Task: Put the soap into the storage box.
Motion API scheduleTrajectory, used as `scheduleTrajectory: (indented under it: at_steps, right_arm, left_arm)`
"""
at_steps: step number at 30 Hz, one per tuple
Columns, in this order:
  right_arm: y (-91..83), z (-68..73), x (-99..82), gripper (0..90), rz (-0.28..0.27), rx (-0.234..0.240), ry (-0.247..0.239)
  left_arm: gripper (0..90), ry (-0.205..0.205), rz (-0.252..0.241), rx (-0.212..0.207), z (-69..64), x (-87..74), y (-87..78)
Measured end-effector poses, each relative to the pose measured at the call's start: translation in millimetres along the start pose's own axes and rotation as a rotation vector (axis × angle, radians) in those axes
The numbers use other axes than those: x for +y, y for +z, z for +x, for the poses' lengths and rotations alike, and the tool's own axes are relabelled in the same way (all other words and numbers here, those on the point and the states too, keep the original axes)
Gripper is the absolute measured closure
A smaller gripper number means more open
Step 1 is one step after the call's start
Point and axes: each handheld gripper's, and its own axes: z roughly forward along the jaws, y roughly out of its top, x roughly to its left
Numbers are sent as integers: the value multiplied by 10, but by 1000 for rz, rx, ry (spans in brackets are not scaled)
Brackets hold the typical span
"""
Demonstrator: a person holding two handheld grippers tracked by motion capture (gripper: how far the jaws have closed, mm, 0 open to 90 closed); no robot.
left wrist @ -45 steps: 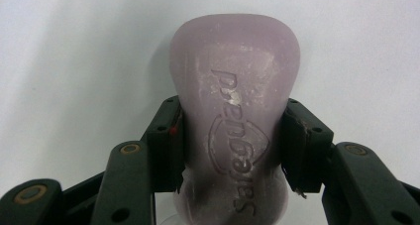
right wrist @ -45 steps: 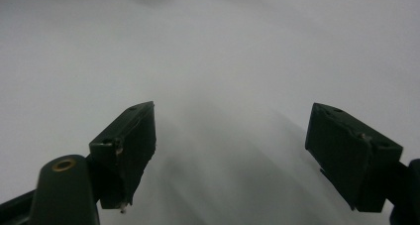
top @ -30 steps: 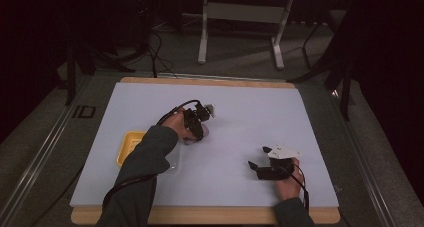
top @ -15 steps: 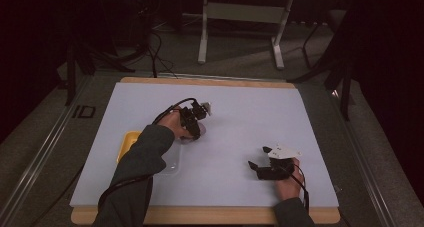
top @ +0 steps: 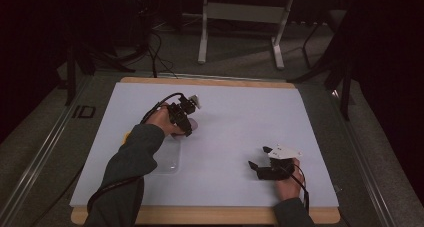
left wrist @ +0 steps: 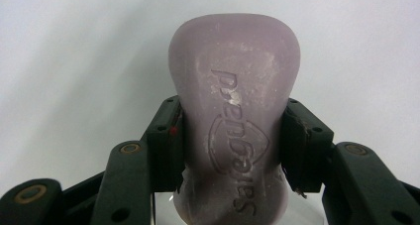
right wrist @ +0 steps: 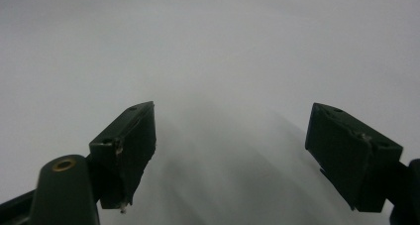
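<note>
Lilac soap bar (left wrist: 234,116) (embossed) | clamped, left gripper (left wrist: 233,145); right gripper (right wrist: 230,158) agape

Matt, waxy lilac soap bar (left wrist: 234,121) with embossed lettering and chalky scuffs; matt black plastic pads (left wrist: 166,143); smooth matt white table sheet (top: 240,117) edged in pale wood; clear glossy plastic tray (top: 167,159).
</note>
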Motion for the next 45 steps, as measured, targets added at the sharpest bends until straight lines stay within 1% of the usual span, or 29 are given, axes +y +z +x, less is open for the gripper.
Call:
scheduleTrajectory:
  at_steps: [3, 8, 12, 16, 19, 21, 22, 27, 31, 34, 36, 45]
  right_arm:
    - [0, 1, 0, 193, 0, -1, 0]
    - [-1, 1, 0, 193, 0, -1, 0]
    - [-2, -1, -1, 193, -1, -1, 0]
    - [-2, 1, 0, 193, -1, -1, 0]
    - [-3, 0, -1, 193, -1, -2, 0]
    - [-3, -1, -1, 193, -2, -2, 0]
    - [-3, 1, 0, 193, -1, -2, 1]
    - [-1, 2, 0, 193, -1, -2, -1]
    - [-1, 2, 0, 193, -1, -2, -1]
    - [-1, 3, 0, 193, -2, -3, -2]
    - [-1, 4, -1, 193, -2, -3, -2]
    - [-1, 4, 0, 193, -1, -2, -2]
  left_arm:
    - [499, -9, 3, 6, 28, -40, -39]
    - [499, -49, -12, 25, 66, -127, -105]
    - [499, -77, -22, 31, 91, -178, -162]
    - [499, -97, -24, 46, 112, -220, -208]
    - [499, -103, -22, 52, 124, -250, -224]
    - [499, -125, -21, 52, 136, -273, -227]
    - [499, -128, -19, 54, 147, -287, -232]
    - [499, -170, -34, 46, 188, -370, -232]
    - [499, -190, -34, 59, 204, -421, -231]
    - [499, -201, -44, 62, 209, -450, -238]
    - [499, -200, -46, 63, 214, -468, -242]
    - [499, -243, -60, 69, 232, -539, -288]
